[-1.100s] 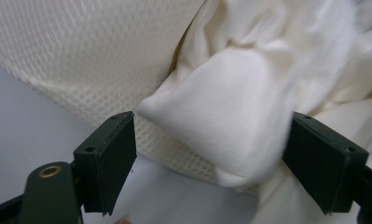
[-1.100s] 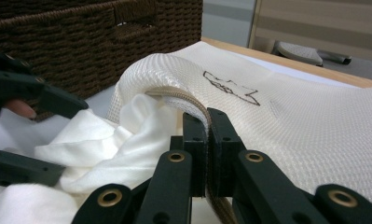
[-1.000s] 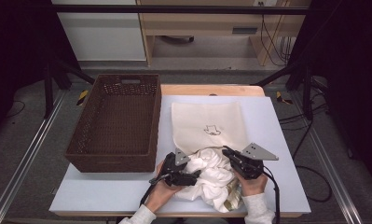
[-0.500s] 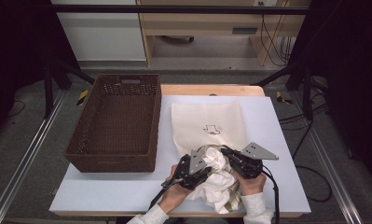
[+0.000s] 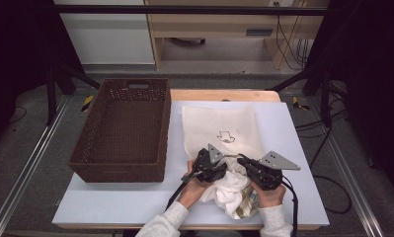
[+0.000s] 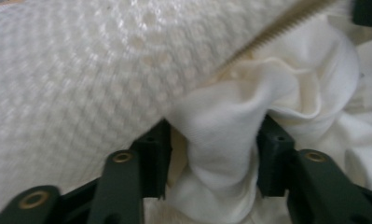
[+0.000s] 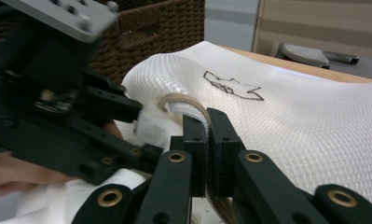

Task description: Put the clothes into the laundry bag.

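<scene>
A white mesh laundry bag [image 5: 221, 126] with a small black drawing lies flat on the table. A bundled white garment [image 5: 231, 192] sits at its near end. My right gripper [image 5: 243, 162] is shut on the bag's zipper edge [image 7: 188, 103] and holds that edge raised; its jaws [image 7: 207, 135] are pressed together on it. My left gripper [image 5: 223, 168] is shut on a fold of the white garment [image 6: 221, 140], right at the bag's mouth, under the mesh [image 6: 81, 70] and beside the zipper teeth [image 6: 277, 32].
A brown wicker basket [image 5: 118, 173] stands on the left of the table, close to the bag's left side. The grey table top [image 5: 293, 148] shows bare right of the bag. Both hands rest at the near edge.
My left gripper has moved right and forward with the garment fold, up to the bag's mouth. The right gripper has kept its hold on the zipper edge, almost still.
</scene>
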Action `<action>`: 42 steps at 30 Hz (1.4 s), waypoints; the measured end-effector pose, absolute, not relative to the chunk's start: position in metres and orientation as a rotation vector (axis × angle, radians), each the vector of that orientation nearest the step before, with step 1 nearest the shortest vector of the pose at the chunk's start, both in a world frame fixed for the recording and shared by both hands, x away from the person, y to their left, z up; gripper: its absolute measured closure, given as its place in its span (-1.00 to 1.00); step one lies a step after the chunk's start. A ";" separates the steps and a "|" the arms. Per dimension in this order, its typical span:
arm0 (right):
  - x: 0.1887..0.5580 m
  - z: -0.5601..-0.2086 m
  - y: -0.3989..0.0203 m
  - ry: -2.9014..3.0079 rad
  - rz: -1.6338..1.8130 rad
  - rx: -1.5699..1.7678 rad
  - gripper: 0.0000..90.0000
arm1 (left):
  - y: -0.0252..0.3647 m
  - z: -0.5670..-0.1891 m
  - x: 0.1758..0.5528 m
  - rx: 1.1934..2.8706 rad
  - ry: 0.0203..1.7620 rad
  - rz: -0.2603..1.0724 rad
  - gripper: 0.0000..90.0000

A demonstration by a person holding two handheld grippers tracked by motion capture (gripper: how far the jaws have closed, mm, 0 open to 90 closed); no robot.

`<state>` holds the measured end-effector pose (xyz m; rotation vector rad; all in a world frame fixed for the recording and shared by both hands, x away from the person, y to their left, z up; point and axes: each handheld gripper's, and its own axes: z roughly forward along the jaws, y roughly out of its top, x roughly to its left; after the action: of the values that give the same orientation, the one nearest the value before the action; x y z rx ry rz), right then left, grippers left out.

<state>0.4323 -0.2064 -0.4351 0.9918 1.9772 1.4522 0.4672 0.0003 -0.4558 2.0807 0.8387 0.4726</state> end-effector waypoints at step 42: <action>0.436 -0.432 -0.203 1.972 1.443 0.994 0.94 | -0.018 -0.431 0.437 2.002 0.683 0.361 0.69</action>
<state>0.4355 -0.2027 -0.4324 0.9944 1.9720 1.4432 0.4368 -0.0181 -0.4307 2.0021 0.6830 0.3613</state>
